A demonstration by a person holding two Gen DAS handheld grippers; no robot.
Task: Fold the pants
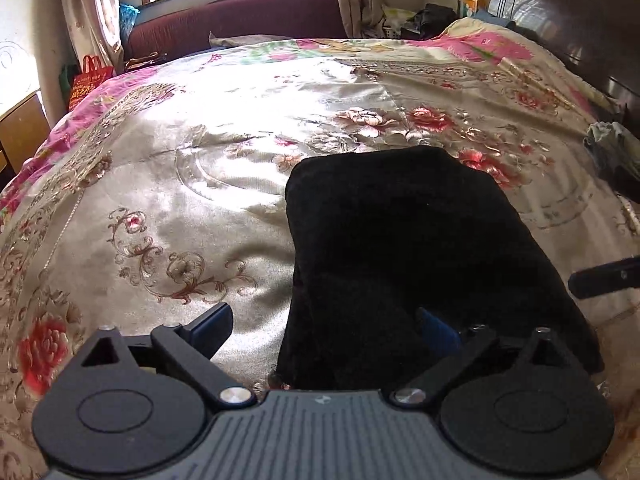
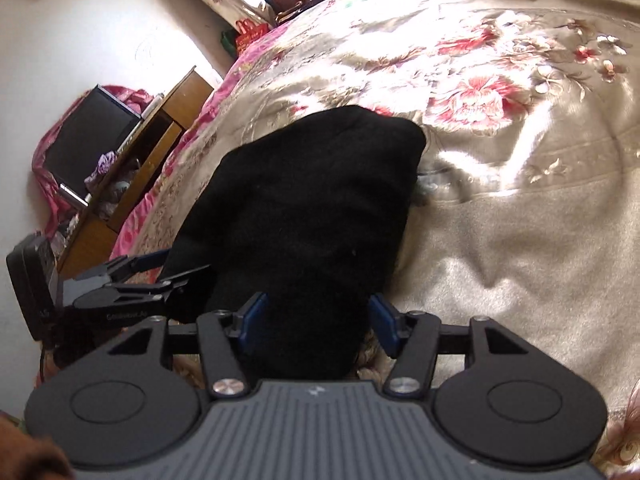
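Left wrist: pants (image 1: 408, 248) (sofa (image 1: 240, 20) beyond)

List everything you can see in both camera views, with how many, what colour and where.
pants: one, black, folded into a compact stack on the bed, near edge
bedspread: one, cream satin with red and pink flowers, covering the bed
headboard: one, dark wood, far right
sofa: one, maroon, under the window
curtains: beige, either side of the window
shopping bag: one, red, left of the bed
cabinet: one, brown wood, beside the bed
television: one, black, on the cabinet
garment: one, grey-green, crumpled at the bed's right edge
left tongs: open, one finger over the pants
right tongs: open, straddling the pants' near end
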